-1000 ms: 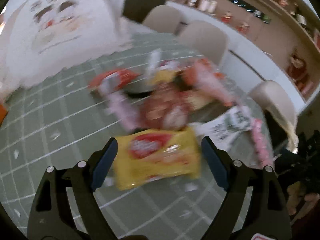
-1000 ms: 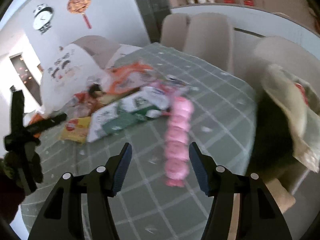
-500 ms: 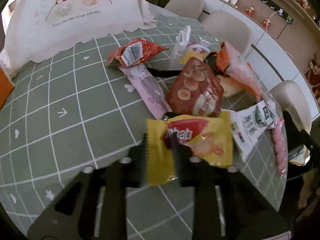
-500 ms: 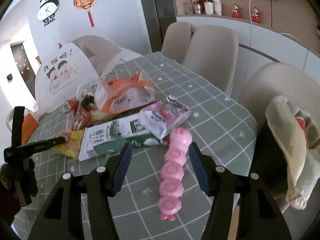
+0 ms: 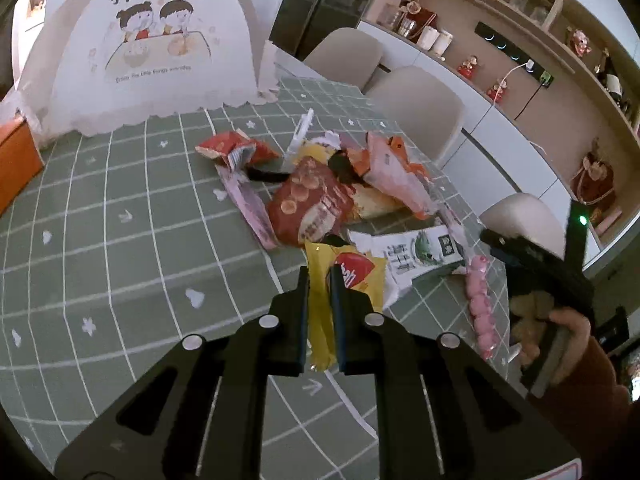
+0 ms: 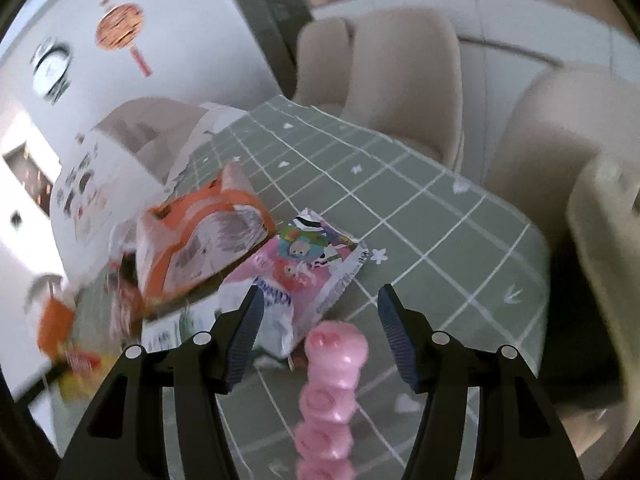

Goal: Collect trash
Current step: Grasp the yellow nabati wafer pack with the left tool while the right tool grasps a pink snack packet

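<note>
My left gripper (image 5: 319, 280) is shut on a yellow snack wrapper (image 5: 352, 276) with a red logo, held just above the green checked tablecloth (image 5: 120, 240). Beyond it lies a pile of wrappers: a dark red snack bag (image 5: 312, 204), an orange and white bag (image 5: 392, 176), a white and green pack (image 5: 416, 250). My right gripper (image 6: 320, 320) is open, its jaws on either side of a pink strip of round cups (image 6: 332, 392) that lies on the cloth. The strip also shows in the left wrist view (image 5: 480, 304). A pink printed pouch (image 6: 308, 276) lies just past it.
A white mesh food cover (image 5: 156, 52) with cartoon children stands at the back left. An orange box (image 5: 16, 156) sits at the far left. Beige chairs (image 5: 420, 104) line the table's far side. A bin with a pale bag (image 6: 600, 240) is at the table's right end.
My left gripper has closed on the yellow wrapper and lifted it slightly. My right gripper has moved forward and down, so the pink strip now lies between its open jaws.
</note>
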